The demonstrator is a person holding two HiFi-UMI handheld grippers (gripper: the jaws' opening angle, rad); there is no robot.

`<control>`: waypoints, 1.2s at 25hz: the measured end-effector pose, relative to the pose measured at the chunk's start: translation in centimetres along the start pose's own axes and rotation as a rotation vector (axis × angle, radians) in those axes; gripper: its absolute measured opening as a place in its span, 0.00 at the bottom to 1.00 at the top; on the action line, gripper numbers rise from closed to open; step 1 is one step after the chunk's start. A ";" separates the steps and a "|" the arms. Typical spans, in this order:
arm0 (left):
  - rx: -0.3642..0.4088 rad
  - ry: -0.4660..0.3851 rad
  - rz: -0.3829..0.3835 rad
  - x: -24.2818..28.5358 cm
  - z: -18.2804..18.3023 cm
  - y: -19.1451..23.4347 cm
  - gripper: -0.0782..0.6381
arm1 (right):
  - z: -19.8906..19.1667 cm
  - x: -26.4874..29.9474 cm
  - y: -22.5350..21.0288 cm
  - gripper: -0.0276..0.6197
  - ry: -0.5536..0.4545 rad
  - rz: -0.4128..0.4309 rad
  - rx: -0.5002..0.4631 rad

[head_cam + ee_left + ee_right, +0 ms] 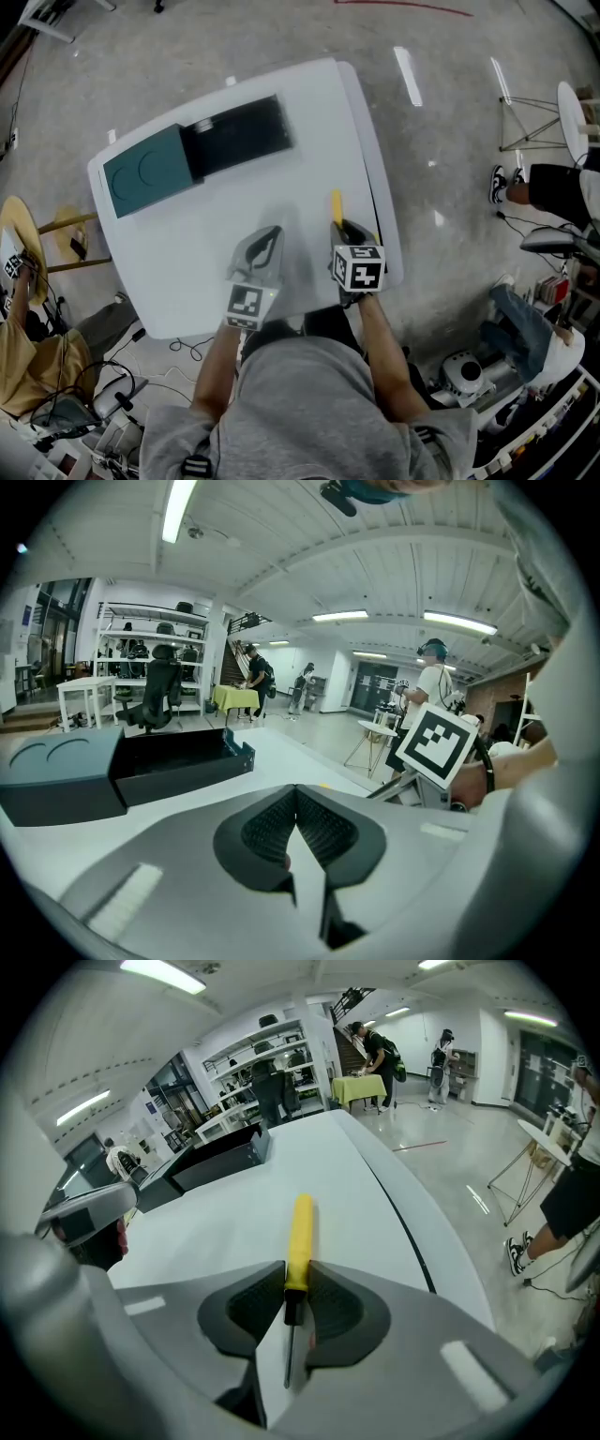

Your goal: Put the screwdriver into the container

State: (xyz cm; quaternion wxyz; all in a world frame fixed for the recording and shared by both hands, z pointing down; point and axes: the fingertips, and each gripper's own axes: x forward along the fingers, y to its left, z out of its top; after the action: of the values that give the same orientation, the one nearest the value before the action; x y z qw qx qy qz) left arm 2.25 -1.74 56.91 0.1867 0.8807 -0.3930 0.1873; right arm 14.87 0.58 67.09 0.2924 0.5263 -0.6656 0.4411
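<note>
A screwdriver (336, 204) with a yellow handle (300, 1227) and a thin dark shaft lies on the white table (234, 244), pointing away from me. My right gripper (346, 228) (297, 1277) is shut on the screwdriver, its pads pressing where the handle meets the shaft. The open black container (239, 136) (220, 1164) stands at the table's far left, with a teal lid (148, 171) (56, 775) lying beside it. My left gripper (269, 236) (296, 794) hovers over the middle of the table, shut, with nothing in it.
The table's right edge (384, 216) runs close beside the screwdriver. A seated person (28, 328) is at the left and another person (553, 192) stands at the right. Cables (178, 352) and gear lie on the floor near me.
</note>
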 end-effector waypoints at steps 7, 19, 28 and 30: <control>0.007 -0.023 0.026 0.1 1.0 0.2 0.12 | 1.0 -0.4 -0.2 0.16 -0.024 0.034 -0.019; 0.033 -0.120 0.095 -2.3 4.8 0.1 0.12 | 5.1 -5.6 1.3 0.16 -0.173 0.075 -0.103; 0.057 -0.216 0.171 -6.1 8.2 0.2 0.12 | 8.0 -11.2 4.7 0.16 -0.306 0.109 -0.220; 0.053 -0.237 0.195 -6.9 8.6 0.8 0.12 | 8.4 -11.7 5.5 0.16 -0.330 0.117 -0.247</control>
State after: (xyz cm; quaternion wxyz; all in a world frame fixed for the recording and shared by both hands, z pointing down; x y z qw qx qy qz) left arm -1.08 -2.02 46.40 0.0966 0.8588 -0.4910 0.1094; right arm 13.46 -1.45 51.85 0.2155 0.5118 -0.7831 0.2800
